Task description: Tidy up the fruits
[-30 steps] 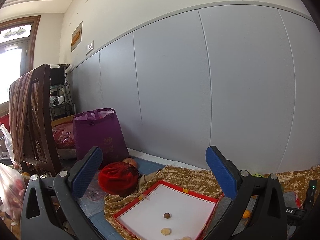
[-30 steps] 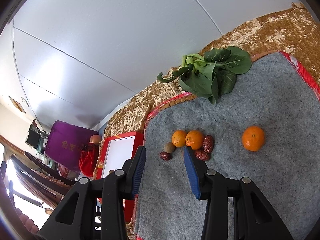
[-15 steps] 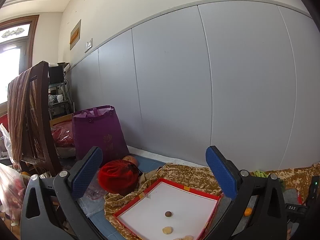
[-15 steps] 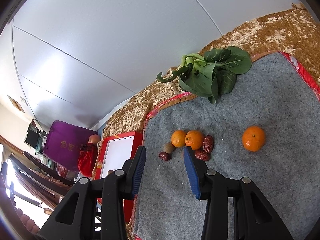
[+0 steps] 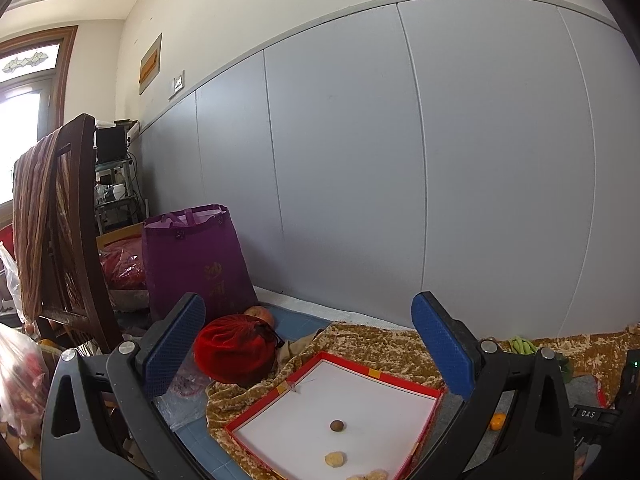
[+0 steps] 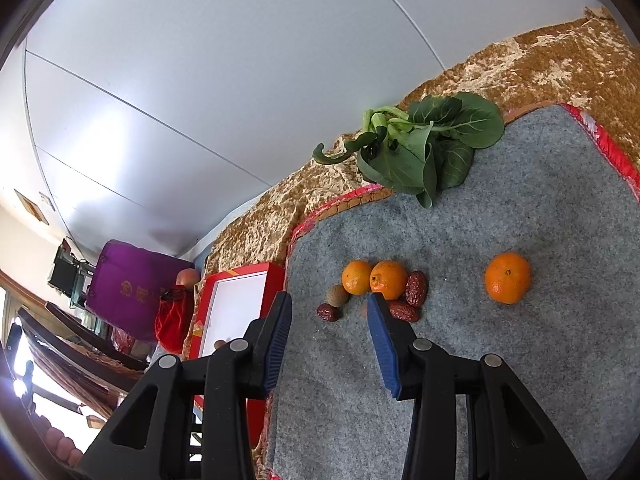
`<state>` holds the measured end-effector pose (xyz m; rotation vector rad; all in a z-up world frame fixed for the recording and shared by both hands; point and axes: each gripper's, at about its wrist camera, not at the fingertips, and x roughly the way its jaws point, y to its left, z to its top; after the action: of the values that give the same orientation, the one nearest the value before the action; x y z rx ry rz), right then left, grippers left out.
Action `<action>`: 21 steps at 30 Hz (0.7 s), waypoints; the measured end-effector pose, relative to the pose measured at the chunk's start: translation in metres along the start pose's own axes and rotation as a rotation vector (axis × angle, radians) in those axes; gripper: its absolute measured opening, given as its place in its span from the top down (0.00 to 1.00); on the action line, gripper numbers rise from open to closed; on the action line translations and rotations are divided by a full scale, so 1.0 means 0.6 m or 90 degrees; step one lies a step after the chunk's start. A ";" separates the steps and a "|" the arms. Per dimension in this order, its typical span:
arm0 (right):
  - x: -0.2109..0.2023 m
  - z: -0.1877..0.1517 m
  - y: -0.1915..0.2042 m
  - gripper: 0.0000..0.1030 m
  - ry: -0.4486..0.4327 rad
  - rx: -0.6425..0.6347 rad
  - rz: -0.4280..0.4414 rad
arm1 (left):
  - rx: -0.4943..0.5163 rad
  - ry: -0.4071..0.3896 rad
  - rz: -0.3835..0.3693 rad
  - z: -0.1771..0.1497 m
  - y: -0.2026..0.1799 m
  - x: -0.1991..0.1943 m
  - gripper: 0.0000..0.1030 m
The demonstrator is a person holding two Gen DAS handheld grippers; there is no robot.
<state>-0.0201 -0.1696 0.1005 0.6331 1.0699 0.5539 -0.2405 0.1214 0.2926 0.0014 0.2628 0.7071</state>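
Observation:
My left gripper (image 5: 310, 302) is open wide and empty, held above a red-rimmed white box (image 5: 400, 378). A brown longan (image 5: 337, 425) and a pale peeled piece (image 5: 335, 459) lie in the box. My right gripper (image 6: 329, 300) stands open with nothing between its pads, low over a grey felt mat (image 6: 500, 380). Just past its tips lie a longan (image 6: 335, 294), a red date (image 6: 328, 312), two touching oranges (image 6: 357, 277) (image 6: 389, 279) and two more dates (image 6: 417, 288). A third orange (image 6: 508, 278) sits apart to the right.
Leafy greens (image 6: 432, 148) lie on the mat's far edge, on a gold cloth (image 6: 540, 56). Left of the box are a red pouch (image 5: 236, 352), an apple (image 5: 260, 314), a purple bag (image 5: 196, 256) and a wooden chair (image 5: 60, 240). A grey wall stands close behind.
The left wrist view has shifted very slightly. The right gripper and the fruit on the mat have not moved.

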 end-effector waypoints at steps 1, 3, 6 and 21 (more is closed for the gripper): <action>0.000 0.000 0.000 0.60 0.000 0.000 -0.001 | 0.001 0.001 -0.001 0.000 0.000 0.000 0.00; 0.001 0.000 0.000 0.59 0.001 0.000 -0.001 | -0.001 0.003 -0.001 -0.001 0.001 0.002 0.00; 0.002 0.000 0.000 0.59 0.001 -0.001 -0.003 | -0.002 0.006 -0.002 -0.003 0.002 0.006 0.00; 0.054 0.000 -0.031 0.60 0.060 0.034 -0.009 | 0.255 0.270 -0.259 -0.181 -0.187 0.206 0.00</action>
<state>-0.0056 -0.1600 0.0673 0.6504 1.1810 0.5486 -0.1046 0.1055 0.1480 0.1761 0.7853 0.2333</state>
